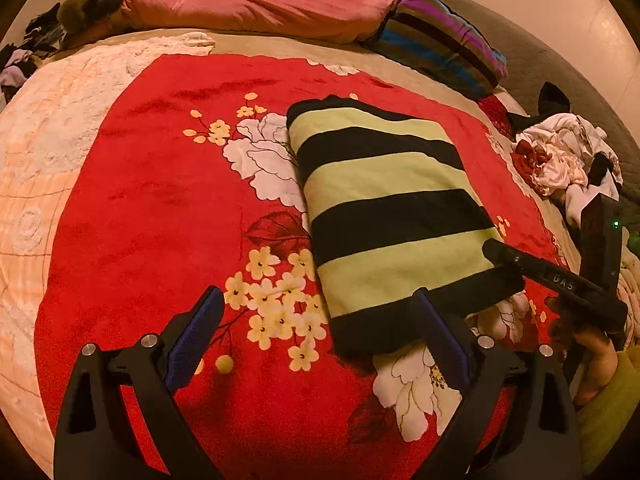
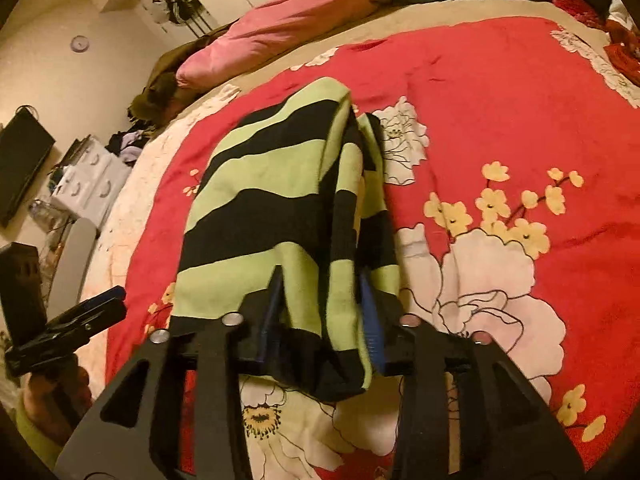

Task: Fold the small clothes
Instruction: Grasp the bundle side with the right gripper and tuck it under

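Tongs on the right [image 2: 320,312] pinch the near edge of the striped garment [image 2: 272,200], which lies folded on the red flowered blanket [image 2: 500,100] of the bed. Left tongs [image 1: 316,332] stand spread wide over the blanket, holding nothing.

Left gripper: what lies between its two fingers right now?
Only the red floral blanket, seen in the left wrist view. The left gripper stands open, and the striped garment lies by its right finger, not between them.

A soft matt knit striped garment [image 1: 384,208] lies on a plush, faintly sheeny red blanket [image 1: 160,200].
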`<state>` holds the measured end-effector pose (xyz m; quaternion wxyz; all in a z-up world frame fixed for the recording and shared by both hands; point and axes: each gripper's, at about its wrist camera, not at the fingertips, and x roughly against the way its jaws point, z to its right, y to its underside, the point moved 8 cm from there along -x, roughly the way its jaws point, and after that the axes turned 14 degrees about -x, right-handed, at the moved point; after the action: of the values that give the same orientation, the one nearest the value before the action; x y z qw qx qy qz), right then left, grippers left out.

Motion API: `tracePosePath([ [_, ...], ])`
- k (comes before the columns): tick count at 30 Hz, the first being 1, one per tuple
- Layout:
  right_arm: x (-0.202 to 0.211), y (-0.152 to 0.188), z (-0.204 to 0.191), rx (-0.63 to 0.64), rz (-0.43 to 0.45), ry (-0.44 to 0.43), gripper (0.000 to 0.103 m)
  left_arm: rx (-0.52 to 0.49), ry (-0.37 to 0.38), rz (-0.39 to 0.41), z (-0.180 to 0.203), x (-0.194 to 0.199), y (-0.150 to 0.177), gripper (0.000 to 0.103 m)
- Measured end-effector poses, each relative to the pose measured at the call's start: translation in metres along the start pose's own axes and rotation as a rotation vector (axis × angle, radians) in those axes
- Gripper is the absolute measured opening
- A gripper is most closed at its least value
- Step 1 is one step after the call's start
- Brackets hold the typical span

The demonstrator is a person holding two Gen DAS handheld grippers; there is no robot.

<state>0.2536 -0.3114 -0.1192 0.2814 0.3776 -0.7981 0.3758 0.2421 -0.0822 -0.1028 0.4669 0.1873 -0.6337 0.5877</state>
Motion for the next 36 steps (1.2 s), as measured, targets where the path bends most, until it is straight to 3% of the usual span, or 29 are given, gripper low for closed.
tracePosePath([
  [4,0.013,-0.002,0.001,-0.031,0.018,-0.014,0.044,-0.027,-0.002,0.003,0.008,-0.002,-0.001,0.094],
  [6,0.024,-0.01,-0.002,-0.016,0.063,-0.004,0.051,-0.042,-0.007,0.005,0.013,-0.004,-0.002,0.094],
  [9,0.037,-0.031,-0.011,0.008,0.122,-0.007,0.053,-0.067,-0.019,0.001,0.018,-0.018,-0.006,0.094],
  [11,0.035,-0.044,-0.021,0.024,0.127,-0.019,0.053,-0.086,-0.042,-0.029,0.021,-0.031,-0.006,0.083],
  [13,0.028,-0.055,-0.032,0.05,0.114,-0.033,0.053,-0.065,-0.002,-0.057,0.025,-0.047,-0.005,0.075],
  [17,-0.009,-0.073,-0.039,0.071,0.045,0.007,0.053,-0.058,0.045,-0.085,0.041,-0.066,-0.003,0.075],
  [21,-0.042,-0.08,-0.035,0.086,0.001,0.069,0.052,-0.077,0.036,-0.089,0.048,-0.07,-0.002,0.078],
  [22,-0.048,-0.079,-0.034,0.089,-0.012,0.076,0.05,-0.069,0.044,-0.088,0.046,-0.07,-0.002,0.078],
  [24,-0.058,-0.077,-0.035,0.088,-0.038,0.07,0.021,-0.055,0.056,-0.087,0.045,-0.069,-0.002,0.079],
  [27,-0.052,-0.076,-0.048,0.169,-0.006,0.08,0.005,-0.051,0.058,-0.09,0.045,-0.069,-0.001,0.079],
  [30,-0.031,-0.087,-0.051,0.167,0.058,0.065,0.005,-0.034,0.082,-0.081,0.045,-0.067,0.0,0.08],
  [32,-0.031,-0.094,-0.044,0.177,0.08,0.109,0.003,-0.037,0.081,-0.081,0.045,-0.067,0.001,0.08],
  [36,-0.048,-0.096,-0.02,0.158,0.043,0.169,0.003,-0.044,0.085,-0.092,0.048,-0.068,0.004,0.08],
])
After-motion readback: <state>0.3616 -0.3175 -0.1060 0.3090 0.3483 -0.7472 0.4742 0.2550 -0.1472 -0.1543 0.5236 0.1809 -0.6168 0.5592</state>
